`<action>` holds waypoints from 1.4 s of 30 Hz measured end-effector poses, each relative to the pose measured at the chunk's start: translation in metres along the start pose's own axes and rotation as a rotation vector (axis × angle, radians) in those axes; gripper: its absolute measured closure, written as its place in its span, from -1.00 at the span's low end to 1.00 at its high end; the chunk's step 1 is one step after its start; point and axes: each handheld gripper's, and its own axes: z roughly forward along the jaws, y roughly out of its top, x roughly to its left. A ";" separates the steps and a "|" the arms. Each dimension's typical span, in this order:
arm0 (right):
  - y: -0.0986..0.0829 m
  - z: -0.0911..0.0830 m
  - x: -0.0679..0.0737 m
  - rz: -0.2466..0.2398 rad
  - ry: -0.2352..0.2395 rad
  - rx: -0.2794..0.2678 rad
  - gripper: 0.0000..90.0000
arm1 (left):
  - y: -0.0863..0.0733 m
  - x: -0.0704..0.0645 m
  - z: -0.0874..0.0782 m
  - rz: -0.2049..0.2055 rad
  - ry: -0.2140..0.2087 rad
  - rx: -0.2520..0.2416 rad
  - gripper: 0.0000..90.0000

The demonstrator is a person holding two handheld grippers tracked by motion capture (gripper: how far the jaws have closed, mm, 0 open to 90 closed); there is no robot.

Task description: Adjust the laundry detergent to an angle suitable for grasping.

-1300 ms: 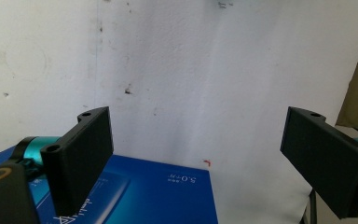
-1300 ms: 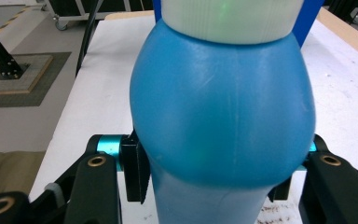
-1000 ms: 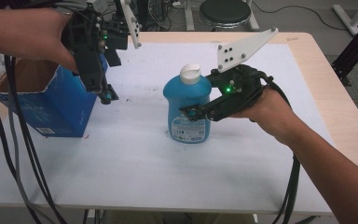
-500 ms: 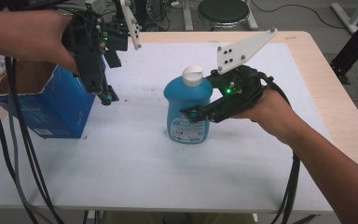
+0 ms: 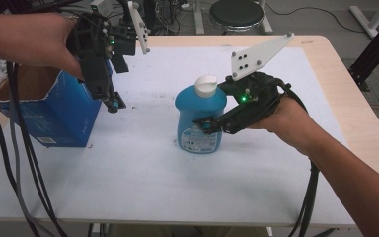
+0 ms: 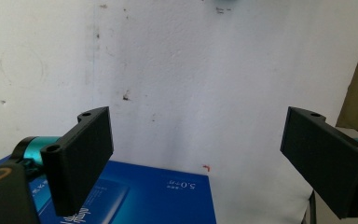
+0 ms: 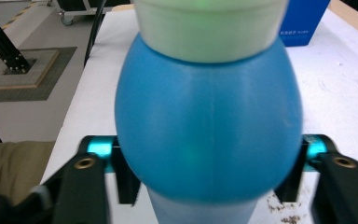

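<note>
A blue bottle [image 5: 200, 116] with a white cap [image 5: 207, 85] stands upright in the middle of the white table [image 5: 128, 173]. My right gripper [image 5: 206, 122] reaches it from the right, with one jaw on each side of the bottle's body. In the right gripper view the bottle [image 7: 209, 121] sits squeezed between the two jaws of that gripper [image 7: 205, 179]. My left gripper [image 5: 113, 103] points down, held above the table at the right side of a blue cardboard box [image 5: 54, 113]. Its jaws stand wide apart with nothing between them [image 6: 196, 158].
The open-topped blue box [image 6: 144, 196] stands at the table's left edge. Black cables [image 5: 10, 148] hang down from the left hand at the left. A stool [image 5: 237, 12] stands beyond the far edge. Small dark specks [image 5: 143, 106] lie on the table near the bottle.
</note>
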 end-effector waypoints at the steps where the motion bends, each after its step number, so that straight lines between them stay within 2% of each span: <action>1: -0.001 0.000 0.000 0.008 -0.001 0.012 -0.28 | 0.000 0.000 0.000 -0.001 0.000 0.000 -0.79; 10: -0.001 -0.002 0.000 0.031 -0.014 0.012 -0.47 | 0.001 0.000 0.001 0.001 0.000 0.001 -0.79; 17: -0.001 -0.003 0.000 0.038 -0.023 0.009 -0.53 | 0.001 0.000 0.000 0.001 0.001 0.002 -0.79; 21: 0.000 -0.007 0.003 0.041 -0.055 0.012 -0.54 | 0.001 0.000 0.000 -0.003 0.002 0.000 -0.79; 22: 0.000 -0.009 0.005 0.045 -0.086 0.020 -0.54 | 0.001 0.000 0.000 -0.003 0.003 0.000 -0.79; 23: -0.001 -0.010 0.006 0.044 -0.094 0.017 -0.55 | 0.001 0.000 0.000 -0.002 0.002 -0.002 -0.79; 29: -0.002 -0.015 0.005 0.082 -0.090 0.019 -0.55 | 0.002 -0.001 0.000 -0.001 0.003 -0.003 -0.79; 33: -0.005 -0.022 0.004 0.080 -0.055 0.014 -0.55 | 0.002 -0.001 -0.001 -0.002 0.003 -0.002 -0.79; 34: -0.006 -0.026 0.006 0.064 -0.037 0.028 -0.55 | 0.002 -0.002 -0.001 -0.002 0.003 -0.002 -0.79; 37: -0.006 -0.029 0.007 0.068 -0.043 0.052 -0.56 | 0.003 -0.002 -0.001 -0.003 0.006 -0.007 -0.79; 38: -0.007 -0.030 0.008 0.064 -0.042 0.059 -0.84 | 0.003 -0.002 -0.001 -0.002 0.005 -0.002 -0.79; 39: -0.007 -0.031 0.008 0.069 -0.032 0.072 -0.96 | 0.004 -0.002 -0.001 -0.003 0.006 -0.006 -0.79; 42: -0.010 -0.039 0.010 0.065 -0.058 0.086 -0.99 | 0.005 -0.003 -0.001 0.001 0.005 -0.006 -0.79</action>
